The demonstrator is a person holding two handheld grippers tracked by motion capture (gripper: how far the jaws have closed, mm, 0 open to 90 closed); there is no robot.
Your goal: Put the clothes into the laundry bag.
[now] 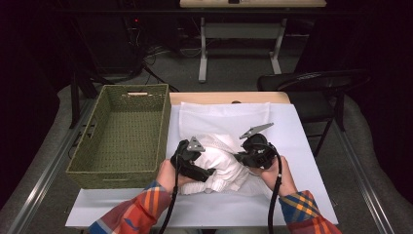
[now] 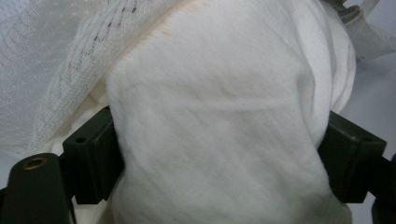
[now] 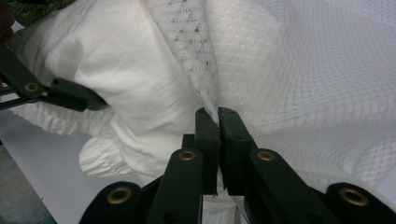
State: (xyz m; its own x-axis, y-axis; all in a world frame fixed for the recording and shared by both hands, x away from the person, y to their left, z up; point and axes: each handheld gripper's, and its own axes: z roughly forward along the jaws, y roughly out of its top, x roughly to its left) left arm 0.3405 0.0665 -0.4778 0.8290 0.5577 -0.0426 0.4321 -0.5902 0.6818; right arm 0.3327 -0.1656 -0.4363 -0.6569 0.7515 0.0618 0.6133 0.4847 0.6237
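A bundle of white cloth [image 1: 225,163] lies mid-table on a white mesh fabric [image 1: 224,117]. My left gripper [image 1: 207,171] comes at the bundle from the left. In the left gripper view the left gripper [image 2: 222,158] has its jaws spread wide, with the white cloth [image 2: 219,116] bulging between them and lying against both pads without being squeezed. My right gripper [image 1: 239,157] is at the bundle's right side. In the right gripper view the right gripper [image 3: 218,116] is shut on a pinched ridge of the mesh fabric [image 3: 303,84]. A left gripper finger [image 3: 70,95] rests against the bundle [image 3: 135,88].
A green woven basket [image 1: 112,178] stands empty at the left of the table, right beside my left hand. A white sheet [image 1: 302,146] covers the tabletop. A black chair [image 1: 311,83] stands beyond the far right corner, and another table [image 1: 243,29] farther back.
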